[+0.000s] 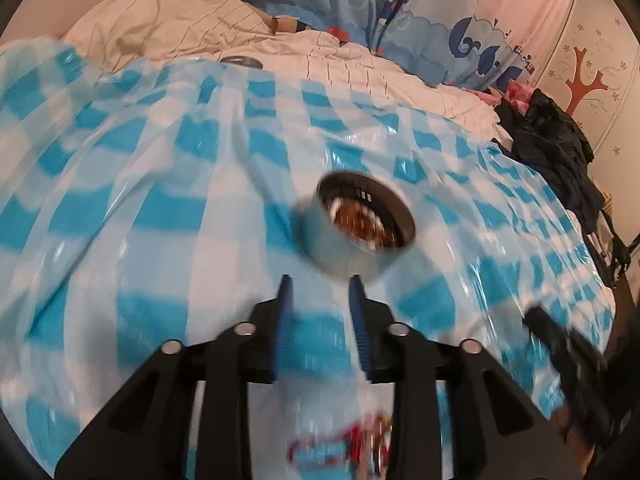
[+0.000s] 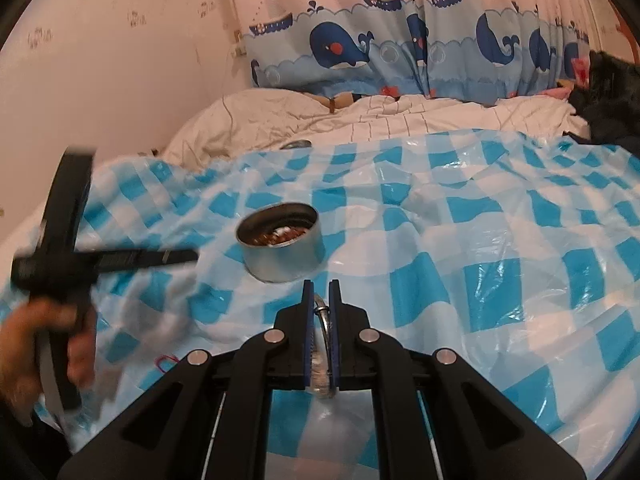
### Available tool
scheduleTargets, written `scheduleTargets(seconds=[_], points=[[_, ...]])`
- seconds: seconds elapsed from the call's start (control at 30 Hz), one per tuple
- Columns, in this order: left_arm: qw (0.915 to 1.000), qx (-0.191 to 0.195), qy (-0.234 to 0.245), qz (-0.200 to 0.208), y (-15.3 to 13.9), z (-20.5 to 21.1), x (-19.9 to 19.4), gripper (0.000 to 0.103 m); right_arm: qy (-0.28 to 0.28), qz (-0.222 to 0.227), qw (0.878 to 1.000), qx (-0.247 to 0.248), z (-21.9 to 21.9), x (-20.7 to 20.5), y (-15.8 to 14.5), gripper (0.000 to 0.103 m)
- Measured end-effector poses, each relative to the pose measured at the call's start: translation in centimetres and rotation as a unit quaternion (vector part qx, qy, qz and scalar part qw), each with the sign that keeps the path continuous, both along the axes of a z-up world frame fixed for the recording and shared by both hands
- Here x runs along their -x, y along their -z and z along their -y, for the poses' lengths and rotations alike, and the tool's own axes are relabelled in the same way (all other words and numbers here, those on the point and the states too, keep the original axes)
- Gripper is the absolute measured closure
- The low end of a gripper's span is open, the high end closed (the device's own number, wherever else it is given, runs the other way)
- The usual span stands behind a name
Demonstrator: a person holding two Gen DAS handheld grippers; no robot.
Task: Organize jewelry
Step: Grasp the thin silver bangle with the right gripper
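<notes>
A round metal tin (image 1: 356,224) with brown and white pieces inside stands on the blue-and-white checked plastic sheet (image 1: 160,184). My left gripper (image 1: 320,282) hovers just short of the tin's near wall, open, nothing between its blue pads; the view is blurred. In the right wrist view the same tin (image 2: 280,240) sits a little ahead of my right gripper (image 2: 321,286), which is shut on a clear silvery bangle (image 2: 323,320) standing upright between the pads. The left gripper (image 2: 188,257) shows there, left of the tin, held by a hand (image 2: 48,336).
Blurred red jewellery (image 1: 340,448) lies under my left gripper, and a small red loop (image 2: 166,362) lies on the sheet. A flat metal lid (image 2: 296,145) rests at the sheet's far edge by a white pillow (image 2: 256,120). Dark clothes (image 1: 560,152) are piled on the right.
</notes>
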State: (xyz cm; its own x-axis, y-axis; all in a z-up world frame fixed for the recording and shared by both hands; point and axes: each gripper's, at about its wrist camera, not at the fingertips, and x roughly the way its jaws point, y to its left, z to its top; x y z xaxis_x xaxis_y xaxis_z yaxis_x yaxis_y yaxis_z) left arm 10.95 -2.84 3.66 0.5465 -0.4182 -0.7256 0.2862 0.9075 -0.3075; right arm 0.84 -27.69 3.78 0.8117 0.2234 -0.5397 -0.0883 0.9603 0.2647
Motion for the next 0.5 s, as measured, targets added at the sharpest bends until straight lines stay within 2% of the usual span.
scheduleTargets(seconds=[0.03, 0.07, 0.2, 0.33, 0.37, 0.4, 0.43, 0.47, 0.5], points=[[1.0, 0.006, 0.0, -0.003, 0.1, -0.5, 0.9, 0.071, -0.002, 0.004, 1.0, -0.006, 0.1, 0.1, -0.3, 0.096], [0.9999, 0.011, -0.003, -0.003, 0.2, -1.0, 1.5, 0.07, -0.004, 0.009, 1.0, -0.01, 0.1, 0.1, -0.5, 0.102], [0.9986, 0.046, -0.023, -0.016, 0.9, -2.4, 2.4, 0.066, -0.011, 0.018, 1.0, -0.013, 0.1, -0.5, -1.5, 0.102], [0.9983, 0.052, -0.021, -0.018, 1.0, -2.6, 2.0, 0.066, -0.025, -0.029, 0.999, -0.015, 0.5, -1.8, -0.7, 0.101], [0.9982, 0.053, -0.021, -0.017, 0.9, -2.6, 1.9, 0.065, -0.027, -0.042, 0.999, -0.012, 0.7, -1.7, -0.3, 0.096], [0.9982, 0.054, -0.021, -0.015, 0.7, -2.6, 1.9, 0.064, -0.029, -0.054, 0.998, -0.007, 0.7, -1.5, 0.2, 0.066], [0.9983, 0.054, -0.021, -0.012, 0.6, -2.6, 1.8, 0.063, -0.026, -0.067, 0.997, 0.004, 0.7, -1.2, 0.8, 0.052], [0.9982, 0.054, -0.023, -0.01, 0.4, -2.6, 1.7, 0.062, -0.026, -0.084, 0.996, 0.015, 0.6, -1.1, 1.6, 0.047], [0.9982, 0.054, -0.024, -0.009, 0.4, -2.6, 1.7, 0.061, -0.029, -0.1, 0.994, 0.018, 0.6, -1.1, 2.2, 0.047]])
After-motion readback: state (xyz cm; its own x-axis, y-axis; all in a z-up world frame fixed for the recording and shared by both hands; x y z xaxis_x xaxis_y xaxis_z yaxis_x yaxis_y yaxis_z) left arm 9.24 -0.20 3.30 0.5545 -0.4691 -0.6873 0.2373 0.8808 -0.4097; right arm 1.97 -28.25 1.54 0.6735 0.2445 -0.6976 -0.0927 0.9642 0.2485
